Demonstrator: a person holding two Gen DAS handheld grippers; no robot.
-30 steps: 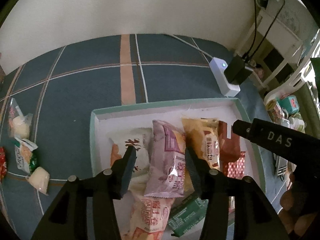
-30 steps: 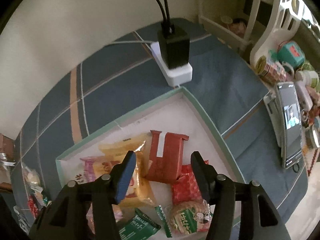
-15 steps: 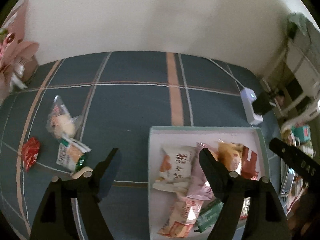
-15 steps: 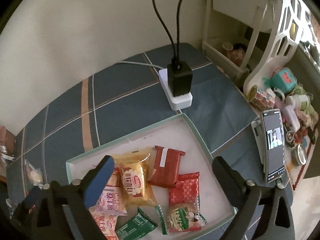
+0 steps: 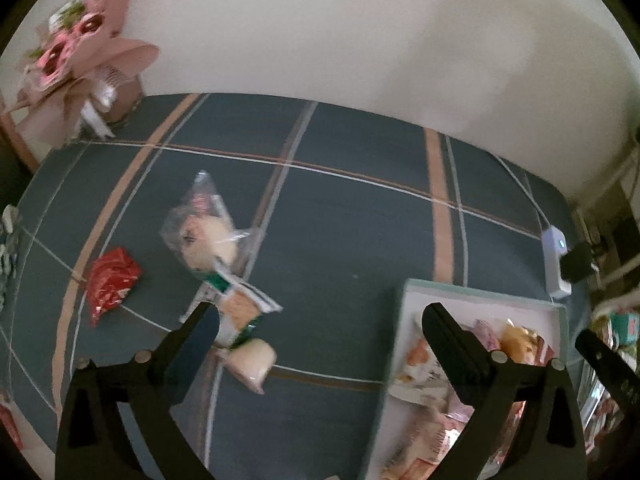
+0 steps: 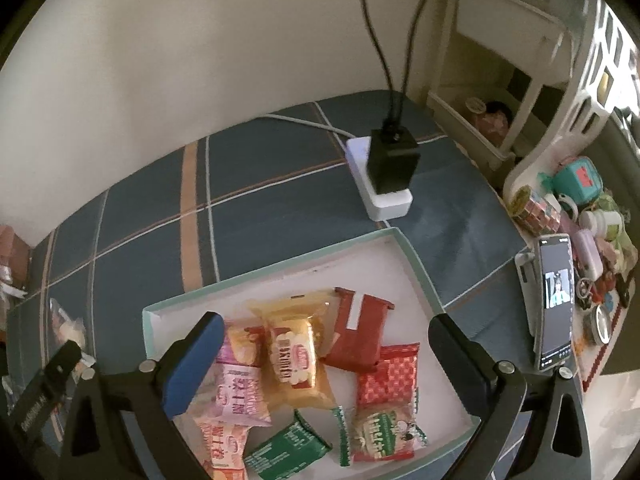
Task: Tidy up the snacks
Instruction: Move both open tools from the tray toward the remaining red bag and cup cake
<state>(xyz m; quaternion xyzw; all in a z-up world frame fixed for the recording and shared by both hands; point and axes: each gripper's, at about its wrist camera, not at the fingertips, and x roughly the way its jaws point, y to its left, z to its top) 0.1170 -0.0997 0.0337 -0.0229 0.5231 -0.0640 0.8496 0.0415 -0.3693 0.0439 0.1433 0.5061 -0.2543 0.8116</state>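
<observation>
Left wrist view was blurred; we could not read the loose packets' labels, and the tray (image 5: 480, 300) was cut off at the frame's lower right. Our left gripper (image 5: 320, 320) was still opening, nothing between its fingers, over bare cloth beside a clear bun packet (image 5: 204, 236), a red packet (image 5: 110, 280) and a cream bun (image 5: 250, 364). Only the right wrist view showed the tray's (image 6: 416, 264) snacks sharply: a yellow cake (image 6: 294, 356), a dark red pouch (image 6: 358, 336). Our right gripper (image 6: 324, 344) hung spread wide above them, empty. A phone (image 6: 554, 300) stood near the tray's right rim.
</observation>
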